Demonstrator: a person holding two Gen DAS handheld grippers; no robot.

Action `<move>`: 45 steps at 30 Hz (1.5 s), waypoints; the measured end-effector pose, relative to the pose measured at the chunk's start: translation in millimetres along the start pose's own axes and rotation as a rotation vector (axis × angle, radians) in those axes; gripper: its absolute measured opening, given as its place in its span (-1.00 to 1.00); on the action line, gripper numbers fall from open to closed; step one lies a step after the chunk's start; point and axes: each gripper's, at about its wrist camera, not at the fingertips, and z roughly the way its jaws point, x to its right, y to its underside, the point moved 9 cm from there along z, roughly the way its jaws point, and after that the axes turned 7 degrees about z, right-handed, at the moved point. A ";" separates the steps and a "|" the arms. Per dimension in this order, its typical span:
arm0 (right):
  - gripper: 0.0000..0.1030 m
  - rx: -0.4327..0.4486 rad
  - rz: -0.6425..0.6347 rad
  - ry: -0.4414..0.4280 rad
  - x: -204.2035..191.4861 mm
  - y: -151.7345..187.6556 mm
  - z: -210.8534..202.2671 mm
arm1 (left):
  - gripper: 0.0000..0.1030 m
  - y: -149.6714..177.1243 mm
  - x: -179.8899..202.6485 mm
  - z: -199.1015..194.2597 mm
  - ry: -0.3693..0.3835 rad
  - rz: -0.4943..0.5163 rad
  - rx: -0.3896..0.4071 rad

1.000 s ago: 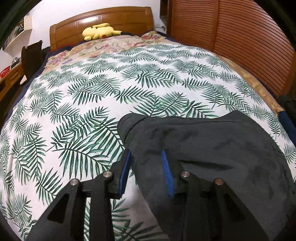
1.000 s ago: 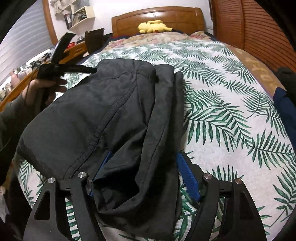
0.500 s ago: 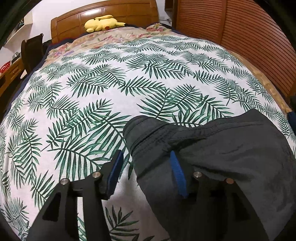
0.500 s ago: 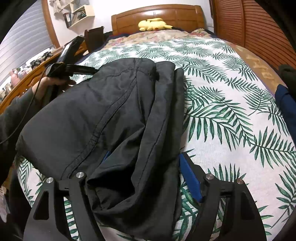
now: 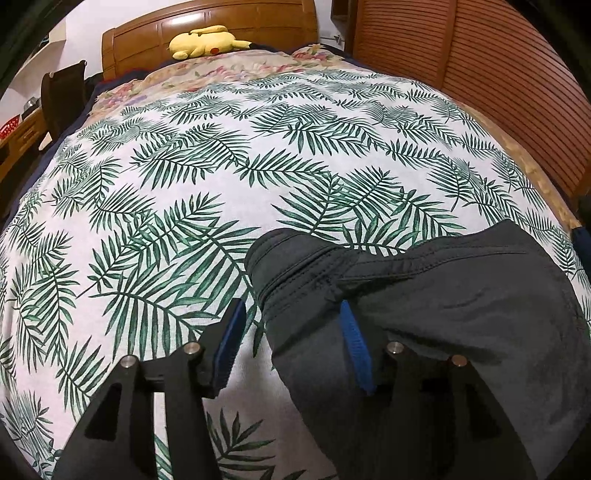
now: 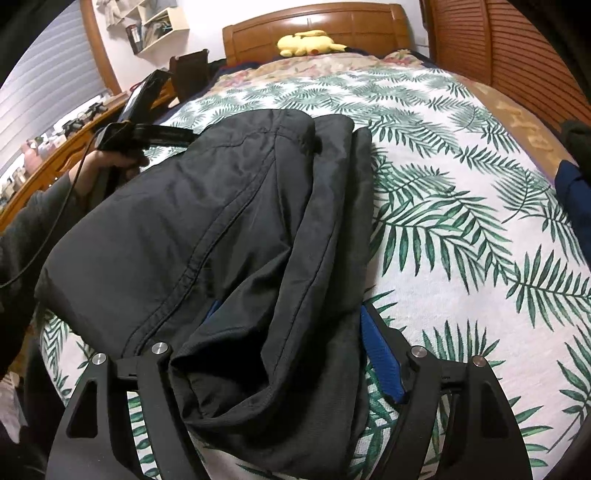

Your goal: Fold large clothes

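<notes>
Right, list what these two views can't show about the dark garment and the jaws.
- Right wrist view: right gripper's left pad, buried under dark garment folds; grip unclear.
- Left wrist view: garment's right and near parts, cut off by the frame edge.
- Right wrist view: left gripper's tips, hidden behind the garment.

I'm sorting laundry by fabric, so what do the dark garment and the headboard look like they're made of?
Dark garment: thin woven cloth, probably a synthetic or a cotton blend, matte with a faint sheen, stitched seams, soft creases. Headboard: wood or wood veneer, glossy varnish, judging by the orange-brown colour and bright highlights.
</notes>
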 end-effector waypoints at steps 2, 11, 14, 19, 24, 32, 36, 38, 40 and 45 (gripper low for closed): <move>0.49 -0.012 0.007 -0.021 -0.9 1.6 0.5 | 0.04 -0.1 -0.1 0.4 0.003 -0.002 0.000; 0.15 -0.018 -0.007 -0.070 -12.2 2.8 -1.2 | -0.10 -0.6 2.6 -0.3 0.009 0.001 -0.004; -0.23 -0.009 -0.022 -0.094 -20.8 2.6 -1.9 | -0.32 -1.5 6.4 -1.1 0.014 0.010 -0.008; -0.62 0.069 -0.046 -0.081 -29.6 -5.1 -9.0 | -0.67 -2.5 8.6 -12.2 -0.052 0.062 0.005; -0.69 0.108 -0.008 -0.107 -27.6 -17.8 -14.9 | -0.72 -10.8 12.6 -45.0 -0.096 0.085 0.068; -0.76 0.180 0.006 -0.120 -35.4 -38.8 -32.1 | -0.74 -21.6 31.1 -117.2 -0.123 0.137 0.171; -0.79 0.215 -0.016 -0.098 -42.8 -43.5 -42.3 | -0.75 -23.7 41.5 -149.0 -0.132 0.149 0.218; -0.80 0.235 -0.024 -0.090 -45.7 -45.9 -47.7 | -0.76 -25.2 46.2 -161.0 -0.139 0.153 0.237; -0.81 0.263 -0.029 -0.086 -49.8 -50.2 -56.9 | -0.76 -26.2 50.2 -172.4 -0.141 0.156 0.250; -0.82 0.331 -0.065 -0.059 -55.7 -62.8 -85.1 | -0.77 -33.4 68.3 -199.2 -0.148 0.184 0.286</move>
